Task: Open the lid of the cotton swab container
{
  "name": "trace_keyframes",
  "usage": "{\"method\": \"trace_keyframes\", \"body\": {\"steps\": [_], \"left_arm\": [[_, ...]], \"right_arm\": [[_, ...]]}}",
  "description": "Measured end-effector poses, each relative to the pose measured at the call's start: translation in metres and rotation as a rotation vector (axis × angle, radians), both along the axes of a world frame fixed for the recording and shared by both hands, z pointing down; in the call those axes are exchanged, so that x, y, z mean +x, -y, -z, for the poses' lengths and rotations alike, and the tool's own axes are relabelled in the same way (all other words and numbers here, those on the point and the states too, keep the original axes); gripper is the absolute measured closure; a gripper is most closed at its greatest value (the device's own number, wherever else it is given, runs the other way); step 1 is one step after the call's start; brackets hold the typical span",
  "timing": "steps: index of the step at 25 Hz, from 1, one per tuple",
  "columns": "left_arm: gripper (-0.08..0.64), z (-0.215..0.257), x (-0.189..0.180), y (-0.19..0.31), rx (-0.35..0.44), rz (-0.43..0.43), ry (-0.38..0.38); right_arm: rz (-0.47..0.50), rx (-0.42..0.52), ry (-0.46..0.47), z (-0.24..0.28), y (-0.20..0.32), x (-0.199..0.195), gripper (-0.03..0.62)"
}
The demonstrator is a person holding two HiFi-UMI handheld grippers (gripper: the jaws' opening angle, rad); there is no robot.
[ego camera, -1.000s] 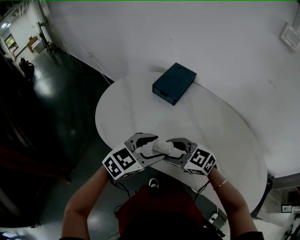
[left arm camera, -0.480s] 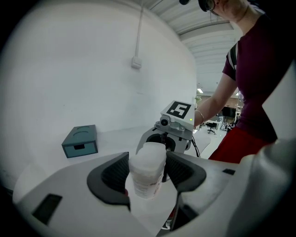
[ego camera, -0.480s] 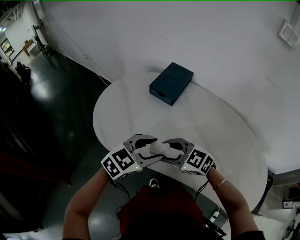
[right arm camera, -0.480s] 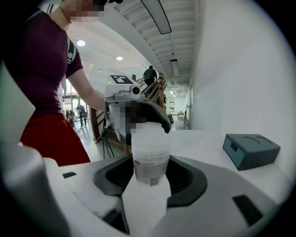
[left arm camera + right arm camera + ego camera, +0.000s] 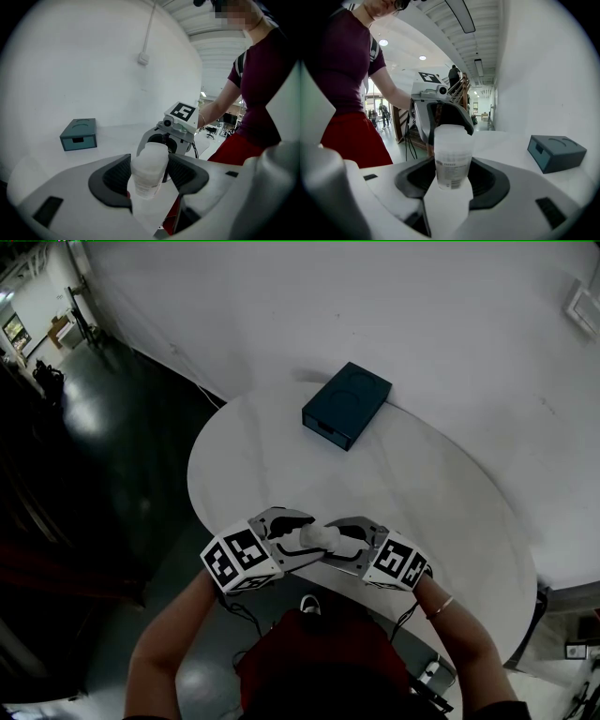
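Note:
A small translucent white cotton swab container (image 5: 322, 537) hangs over the near edge of the round white table (image 5: 422, 493), caught between two grippers that face each other. My left gripper (image 5: 305, 538) is shut on one end of it, and my right gripper (image 5: 337, 542) is shut on the other. In the left gripper view the container (image 5: 149, 171) stands tilted between the black pads (image 5: 110, 178), with the right gripper's marker cube (image 5: 183, 112) behind it. In the right gripper view its printed label (image 5: 452, 171) faces the camera. I cannot tell which end bears the lid.
A dark teal box (image 5: 347, 404) with a small drawer slot sits at the far edge of the table, against the white wall (image 5: 375, 306). Dark floor (image 5: 103, 474) drops away to the left of the table. The person's red trousers (image 5: 309, 662) are just below the grippers.
The left gripper's marker cube has rolled slightly. The container and the right gripper stay where they were, and both jaws keep their spacing.

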State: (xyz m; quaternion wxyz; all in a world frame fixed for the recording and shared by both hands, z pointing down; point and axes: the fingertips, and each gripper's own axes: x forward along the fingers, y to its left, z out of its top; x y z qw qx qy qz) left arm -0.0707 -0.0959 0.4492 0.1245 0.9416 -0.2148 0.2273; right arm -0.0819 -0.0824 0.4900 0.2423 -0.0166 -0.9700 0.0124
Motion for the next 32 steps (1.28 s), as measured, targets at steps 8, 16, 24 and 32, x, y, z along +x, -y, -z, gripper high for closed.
{"method": "trace_keyframes", "body": {"steps": [8, 16, 24, 32], "left_arm": [[0.299, -0.001, 0.001, -0.002, -0.065, -0.025, -0.009], [0.301, 0.006, 0.004, -0.002, -0.146, -0.029, -0.051], [0.299, 0.007, 0.009, -0.004, -0.189, -0.04, -0.057], [0.299, 0.018, 0.015, 0.006, -0.211, -0.004, -0.109]], "right_arm": [[0.005, -0.007, 0.027, 0.004, -0.003, 0.0, 0.37], [-0.004, 0.051, 0.036, 0.005, -0.003, 0.002, 0.371], [-0.006, 0.039, 0.06, 0.006, -0.007, 0.007, 0.373], [-0.032, 0.049, 0.084, 0.012, -0.002, 0.013, 0.373]]}}
